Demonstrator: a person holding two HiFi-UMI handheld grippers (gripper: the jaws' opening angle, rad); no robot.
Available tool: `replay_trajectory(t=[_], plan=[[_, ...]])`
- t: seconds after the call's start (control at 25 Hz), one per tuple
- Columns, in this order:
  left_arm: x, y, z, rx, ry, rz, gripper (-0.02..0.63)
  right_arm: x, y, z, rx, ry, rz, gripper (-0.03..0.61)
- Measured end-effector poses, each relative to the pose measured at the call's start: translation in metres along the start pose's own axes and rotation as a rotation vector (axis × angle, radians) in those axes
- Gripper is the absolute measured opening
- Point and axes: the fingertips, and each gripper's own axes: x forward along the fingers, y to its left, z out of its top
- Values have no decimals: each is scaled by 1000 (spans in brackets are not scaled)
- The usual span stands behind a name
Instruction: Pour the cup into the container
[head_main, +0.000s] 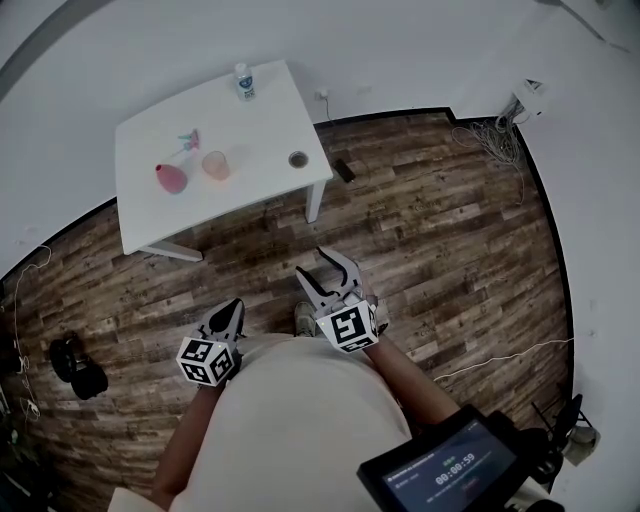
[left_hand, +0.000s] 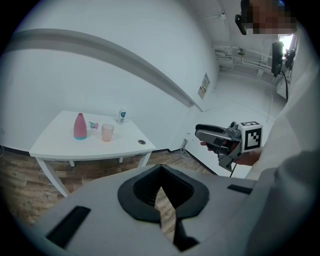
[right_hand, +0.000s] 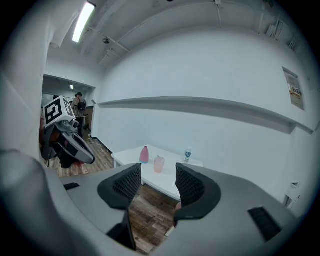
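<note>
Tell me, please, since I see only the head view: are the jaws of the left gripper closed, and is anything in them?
Observer: In the left gripper view, the left gripper is shut. Its pads meet and nothing is between them.
Operator: And the right one?
Observer: The right gripper view shows the right gripper open and empty. The cup appears far off through the gap.
Operator: Is anybody else in the room?
Observer: Yes, a person stands in a doorway near that view's left edge.
</note>
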Motion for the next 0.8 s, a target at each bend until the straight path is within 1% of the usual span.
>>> replay_trajectory(t=[0.4, 0.6, 0.8], plan=[[12, -2, 17, 17, -21, 9, 9, 8, -3, -1, -8, -3, 40, 218], [15, 1, 23, 19, -31, 16, 9, 11, -5, 8, -37, -30, 27, 218], [18, -1, 24, 19, -32, 15, 9, 11, -3, 5, -46, -28, 37, 218]])
